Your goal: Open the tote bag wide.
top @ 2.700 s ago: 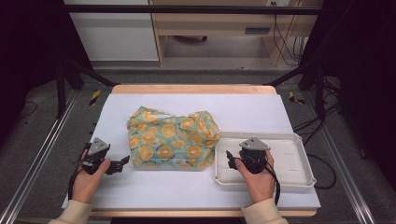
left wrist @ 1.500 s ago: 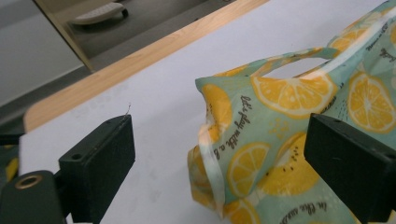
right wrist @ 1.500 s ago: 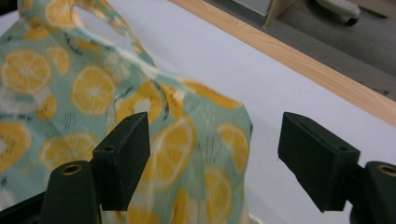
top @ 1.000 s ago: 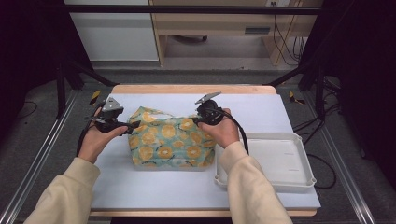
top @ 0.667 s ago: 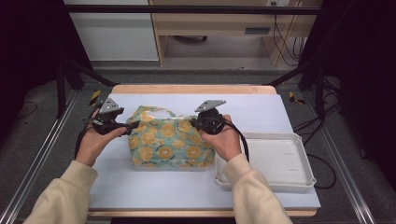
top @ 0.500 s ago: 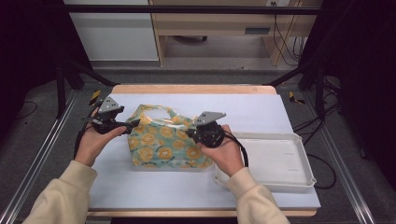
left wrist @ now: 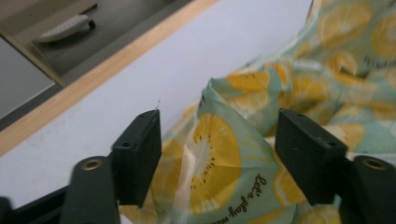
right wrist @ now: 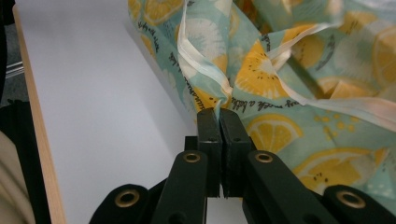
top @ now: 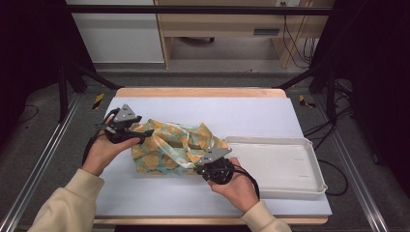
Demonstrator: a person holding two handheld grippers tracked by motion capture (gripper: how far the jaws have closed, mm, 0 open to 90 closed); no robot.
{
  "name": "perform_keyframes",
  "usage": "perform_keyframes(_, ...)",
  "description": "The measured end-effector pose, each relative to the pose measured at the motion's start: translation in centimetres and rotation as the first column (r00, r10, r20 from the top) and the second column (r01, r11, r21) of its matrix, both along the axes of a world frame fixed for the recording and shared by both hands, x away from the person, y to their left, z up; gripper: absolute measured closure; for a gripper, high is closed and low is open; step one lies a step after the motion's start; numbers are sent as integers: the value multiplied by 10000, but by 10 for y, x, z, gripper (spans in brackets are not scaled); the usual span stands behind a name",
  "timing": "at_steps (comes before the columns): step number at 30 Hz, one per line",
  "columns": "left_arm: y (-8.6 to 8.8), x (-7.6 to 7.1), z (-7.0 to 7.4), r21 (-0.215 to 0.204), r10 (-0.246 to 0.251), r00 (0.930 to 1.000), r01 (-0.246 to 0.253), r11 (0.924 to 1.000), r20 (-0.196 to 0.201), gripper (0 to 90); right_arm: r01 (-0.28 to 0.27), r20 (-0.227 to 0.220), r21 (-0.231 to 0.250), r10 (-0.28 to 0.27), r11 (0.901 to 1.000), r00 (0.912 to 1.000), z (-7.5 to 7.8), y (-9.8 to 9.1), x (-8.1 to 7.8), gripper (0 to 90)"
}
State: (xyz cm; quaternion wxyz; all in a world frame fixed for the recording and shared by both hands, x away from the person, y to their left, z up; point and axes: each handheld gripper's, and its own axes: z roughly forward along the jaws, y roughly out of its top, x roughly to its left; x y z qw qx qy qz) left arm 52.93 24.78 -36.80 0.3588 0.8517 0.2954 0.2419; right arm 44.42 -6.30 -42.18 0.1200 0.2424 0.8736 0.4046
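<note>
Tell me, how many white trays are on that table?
1. The white tray sits at the table's right side, beside the lemon-print cloth, empty as far as the high view shows.

Left hand-held gripper [left wrist: 217, 154] — jaws closing around a fold of lemon-print cloth [left wrist: 224, 158], not yet pinching — over the white desk [left wrist: 154, 70].

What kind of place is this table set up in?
Probably a lab or workshop recording bench: a white-topped wooden table framed by black metal rig posts, loose cables on the grey floor, and hand-held black two-jaw grippers working a lemon-print fabric bag.
</note>
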Motion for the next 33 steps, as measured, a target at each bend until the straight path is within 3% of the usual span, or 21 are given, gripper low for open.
perform_keyframes(1,-2,-2,-3,95,-144,9999,145,9999,-88,416,-23,-100,-23,22,10000,9999,-3,-1,-1,889)
perform_keyframes(4,-5,-8,-14,345,-260,9991,272,9990,-333,560,-21,-227,-7,21,10000,9997,-7,-3,-2,887)
perform_keyframes(7,0,-16,-23,-110,-169,9988,164,9998,-459,738,4,-301,-6,-4,10000,9995,-12,-4,-5,883)
perform_keyframes(9,5,-30,-29,-151,-162,9998,160,9998,-135,811,65,-288,19,-65,10000,9996,-12,-6,-6,873)
perform_keyframes(12,14,-50,-39,-699,-220,9996,209,9973,-152,848,147,-274,58,-145,9999,9995,-11,-8,-8,821)
perform_keyframes(15,20,-68,-54,-969,-294,9994,273,9949,-198,866,174,-199,125,-172,9998,9997,-6,-8,-9,690)
perform_keyframes(17,23,-74,-62,-864,-255,9996,243,9960,-121,870,260,-61,124,-260,9996,9996,-1,-7,-11,599)
perform_keyframes(21,25,-74,-69,-998,-316,9985,270,9946,-447,881,269,219,92,-271,9996,9994,17,-3,-14,451)
perform_keyframes(25,25,-76,-72,-935,-358,9982,311,9951,-481,891,268,604,135,-276,9995,9978,37,3,-12,400)
perform_keyframes(29,26,-79,-71,-880,-408,9982,369,9954,-429,896,334,831,-73,-327,9994,9960,51,18,6,403)
perform_keyframes(32,27,-79,-71,-951,-416,9979,368,9948,-489,899,636,689,-375,-609,9973,9958,47,28,27,433)
perform_keyframes(33,27,-80,-71,-962,-422,9979,372,9947,-498,899,706,439,-524,-684,9961,9967,42,31,37,462)
